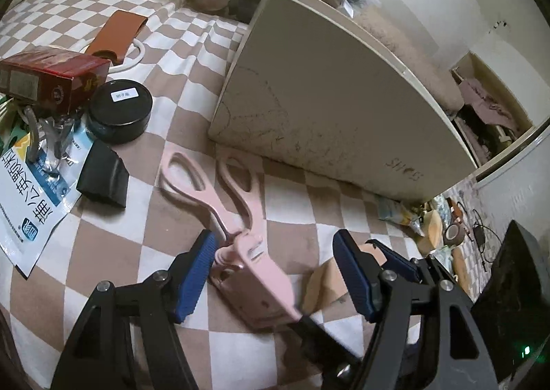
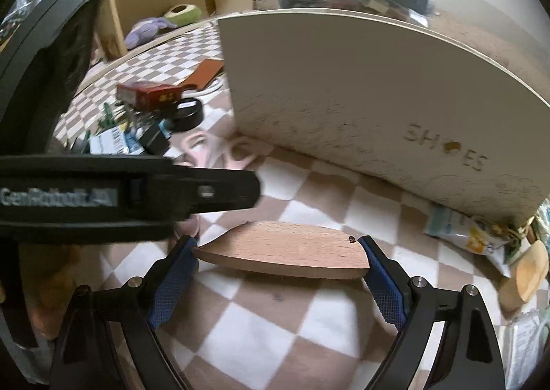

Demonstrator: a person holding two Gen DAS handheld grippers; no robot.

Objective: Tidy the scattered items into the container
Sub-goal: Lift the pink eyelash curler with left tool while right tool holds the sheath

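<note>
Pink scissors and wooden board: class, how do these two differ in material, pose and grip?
The pink scissors look plastic, handles spread; the wooden board is one plain slab. The scissors lie loose on the cloth between the left gripper's open fingers; the board is clamped in the right gripper. Both are outside the shoebox.

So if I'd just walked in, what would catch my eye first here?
Probably the big cream shoe box standing on the checkered blanket, with the clutter heaped to its left. Then the pink scissors lying between the fingers of the open left claw. Last, the right claw pinching a wooden block just above the blanket.
</note>
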